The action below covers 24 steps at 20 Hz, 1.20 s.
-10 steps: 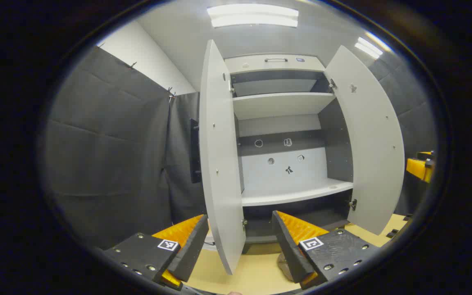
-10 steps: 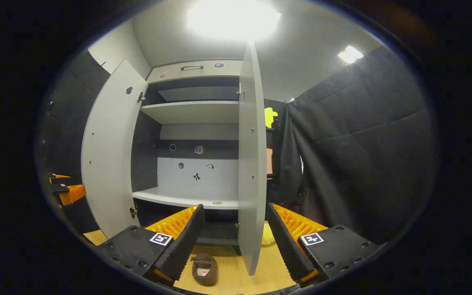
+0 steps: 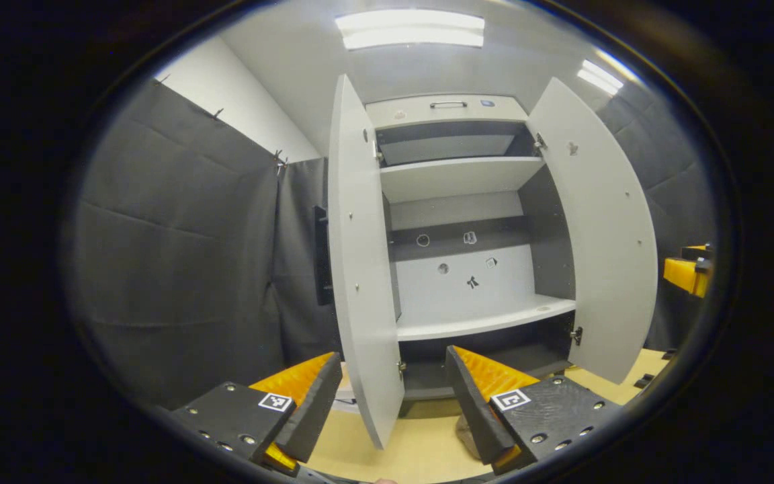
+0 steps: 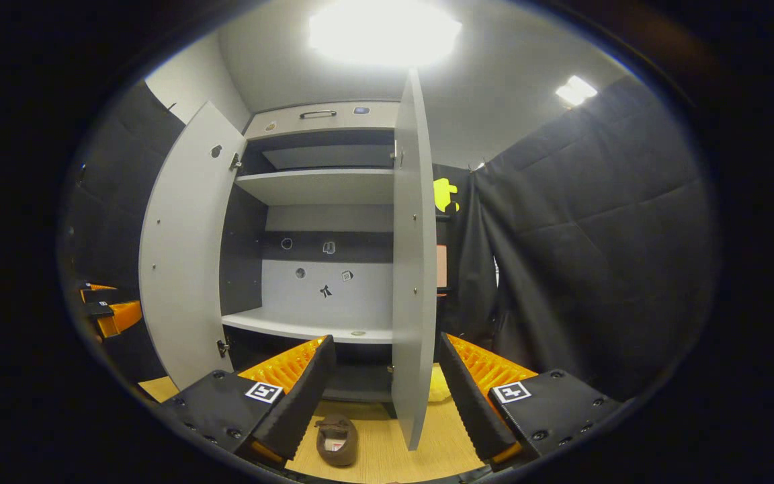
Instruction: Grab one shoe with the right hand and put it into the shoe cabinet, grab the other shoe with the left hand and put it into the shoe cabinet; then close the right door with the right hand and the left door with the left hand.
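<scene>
Both the left gripper (image 3: 390,396) and right gripper (image 4: 383,390) gape empty before the open cabinet (image 4: 320,185), a brown shoe (image 4: 336,440), perhaps a slipper, on the floor (image 4: 387,457).

No words or numbers I can read here (the small stickers on the shoe cabinet (image 3: 457,269) back panel are too tiny).

cabinet doors (image 4: 415,269): smooth matt grey board
floor (image 4: 387,454): pale wood grain
shoe (image 4: 336,440): brown, soft, looks like suede
my finger pads (image 4: 478,366): ribbed
</scene>
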Available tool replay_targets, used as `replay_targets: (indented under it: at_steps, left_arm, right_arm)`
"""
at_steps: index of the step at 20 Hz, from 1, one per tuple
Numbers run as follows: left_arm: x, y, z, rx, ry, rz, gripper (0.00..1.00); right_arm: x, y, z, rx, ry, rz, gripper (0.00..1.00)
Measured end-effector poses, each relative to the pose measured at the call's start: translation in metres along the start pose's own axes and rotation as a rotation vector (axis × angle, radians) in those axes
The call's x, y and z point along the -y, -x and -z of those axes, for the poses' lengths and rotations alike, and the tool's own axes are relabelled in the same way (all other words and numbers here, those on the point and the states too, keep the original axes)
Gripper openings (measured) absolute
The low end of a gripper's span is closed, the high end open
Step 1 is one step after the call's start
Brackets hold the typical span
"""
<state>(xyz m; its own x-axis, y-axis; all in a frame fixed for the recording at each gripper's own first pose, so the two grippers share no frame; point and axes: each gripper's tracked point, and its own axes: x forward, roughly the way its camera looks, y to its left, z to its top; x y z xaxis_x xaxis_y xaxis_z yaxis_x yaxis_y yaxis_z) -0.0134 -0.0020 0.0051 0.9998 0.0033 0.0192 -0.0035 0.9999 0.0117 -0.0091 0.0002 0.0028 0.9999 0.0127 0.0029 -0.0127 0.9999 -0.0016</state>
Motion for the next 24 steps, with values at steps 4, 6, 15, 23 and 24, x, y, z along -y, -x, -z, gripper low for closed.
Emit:
replay_targets:
  at_steps: [4,6,15,23,24]
  left_arm:
    - [0.003,0.003,0.001,0.0,-0.003,-0.003,0.96]
    - [0.005,0.004,0.001,0.0,-0.003,-0.005,0.9]
    - [0.023,0.006,-0.001,0.005,-0.016,-0.065,0.91]
    - [0.025,0.02,0.012,-0.021,-0.027,-0.116,0.91]
    - [0.024,0.018,0.012,-0.019,-0.025,-0.118,0.9]
  right_arm:
    - [0.0,0.0,0.001,-0.001,-0.001,-0.009,0.98]
    - [0.0,-0.001,0.003,-0.001,0.0,-0.016,0.97]
    - [-0.035,-0.026,0.047,-0.095,0.008,-0.182,0.98]
    - [-0.09,-0.047,0.117,-0.243,0.022,-0.328,0.98]
    - [-0.097,-0.05,0.127,-0.271,0.026,-0.338,0.98]
